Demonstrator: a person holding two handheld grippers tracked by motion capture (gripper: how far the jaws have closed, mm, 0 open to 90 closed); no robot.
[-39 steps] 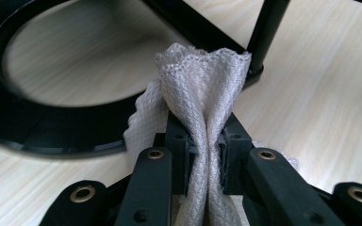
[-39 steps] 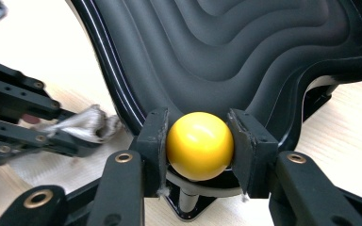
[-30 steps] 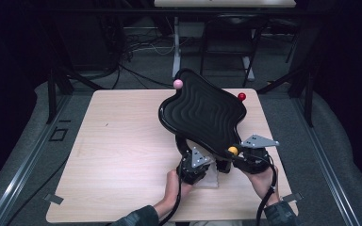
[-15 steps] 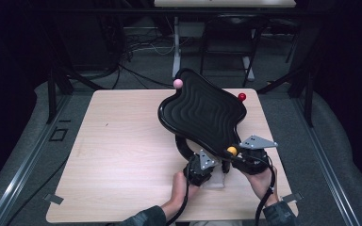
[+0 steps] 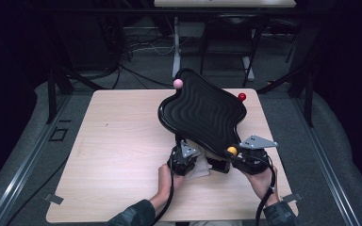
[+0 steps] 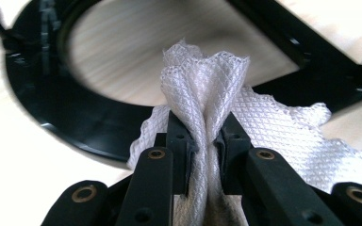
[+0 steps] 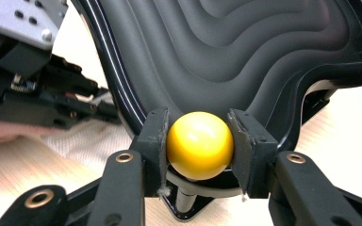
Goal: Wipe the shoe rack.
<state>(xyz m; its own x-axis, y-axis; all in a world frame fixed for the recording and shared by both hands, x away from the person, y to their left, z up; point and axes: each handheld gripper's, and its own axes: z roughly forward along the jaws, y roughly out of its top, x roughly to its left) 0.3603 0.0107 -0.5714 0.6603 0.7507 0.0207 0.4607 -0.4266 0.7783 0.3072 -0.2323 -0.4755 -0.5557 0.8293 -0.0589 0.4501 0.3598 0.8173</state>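
Two tools are at work at the near edge of the wooden worktop, and each has something clamped. On the left, the left tool is closed almost fully on a white textured cloth; the fabric is bunched upright between its jaws, and the rest spills onto the worktop beside a black ring-shaped base. In the high view this tool sits low under the near rim of the black wavy tray, with the cloth just beside it. The tray is tipped, its far side raised, and it carries a pink knob at the far left corner and a red knob at the far right.

On the right, the right tool is partly closed around a yellow ball knob at the tray's near corner, its pads pressing on both sides of the ball, so it seems to steady or tilt the tray.

The step in hand looks like wiping: the cloth is gripped and brought to the tray's underside or stand. The next move probably calls for the right tool to keep its firm hold on the yellow knob while the left drags the cloth along the black surface, pressing lightly enough that the fabric does not slip out.
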